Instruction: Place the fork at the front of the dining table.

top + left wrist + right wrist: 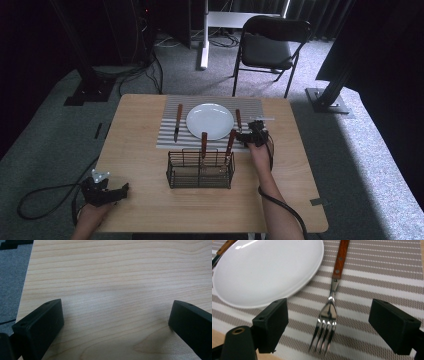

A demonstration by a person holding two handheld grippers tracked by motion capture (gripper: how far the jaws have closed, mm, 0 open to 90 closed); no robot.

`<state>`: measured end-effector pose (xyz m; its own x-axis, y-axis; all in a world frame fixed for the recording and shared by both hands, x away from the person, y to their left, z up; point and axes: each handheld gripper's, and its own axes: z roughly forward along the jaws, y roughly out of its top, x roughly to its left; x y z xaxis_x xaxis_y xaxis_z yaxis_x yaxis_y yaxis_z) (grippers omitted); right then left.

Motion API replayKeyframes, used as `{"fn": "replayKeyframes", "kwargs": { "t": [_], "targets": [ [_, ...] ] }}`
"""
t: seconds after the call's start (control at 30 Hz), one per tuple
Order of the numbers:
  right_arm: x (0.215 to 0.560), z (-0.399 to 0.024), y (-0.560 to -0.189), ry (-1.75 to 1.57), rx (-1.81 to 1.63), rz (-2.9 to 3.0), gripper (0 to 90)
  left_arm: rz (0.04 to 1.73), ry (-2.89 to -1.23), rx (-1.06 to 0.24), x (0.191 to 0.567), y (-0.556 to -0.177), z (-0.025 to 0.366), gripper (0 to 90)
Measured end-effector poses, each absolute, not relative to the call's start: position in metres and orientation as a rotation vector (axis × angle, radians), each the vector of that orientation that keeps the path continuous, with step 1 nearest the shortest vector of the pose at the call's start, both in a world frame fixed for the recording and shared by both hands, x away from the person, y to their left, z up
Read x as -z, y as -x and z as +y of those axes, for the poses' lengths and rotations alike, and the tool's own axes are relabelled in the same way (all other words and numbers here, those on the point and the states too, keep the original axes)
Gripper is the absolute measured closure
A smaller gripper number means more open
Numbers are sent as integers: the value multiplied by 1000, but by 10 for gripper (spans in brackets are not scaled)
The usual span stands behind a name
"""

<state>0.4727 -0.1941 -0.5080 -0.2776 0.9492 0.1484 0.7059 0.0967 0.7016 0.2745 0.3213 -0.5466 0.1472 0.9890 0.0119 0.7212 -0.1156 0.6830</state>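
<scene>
Wooden-handled fork lies flat on the striped placemat, just right of the white plate, its tines pointing toward the near edge of the mat. The right gripper hovers just over it with the forearm stretched forward across the desk; its jaws stand wide apart, one on each side of the tines, neither touching them. The left gripper rests low at the near left corner of the desk, the hand behind it, jaws spread with bare wood between them. A wire basket with two more wooden handles stands in front of the plate.
</scene>
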Motion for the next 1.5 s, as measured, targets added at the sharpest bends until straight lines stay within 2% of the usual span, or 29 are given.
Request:
{"fn": "replayKeyframes", "kwargs": {
  "t": [0.43,1.5],
  "targets": [
    [507,-202,-440,-1582,-1030,2026,155,1629,-1897,-656,547,-275,321,0],
    [533,-244,-363,-1582,-1010,1912,154,1628,-1898,-656,546,-275,321,0]
  ]
}}
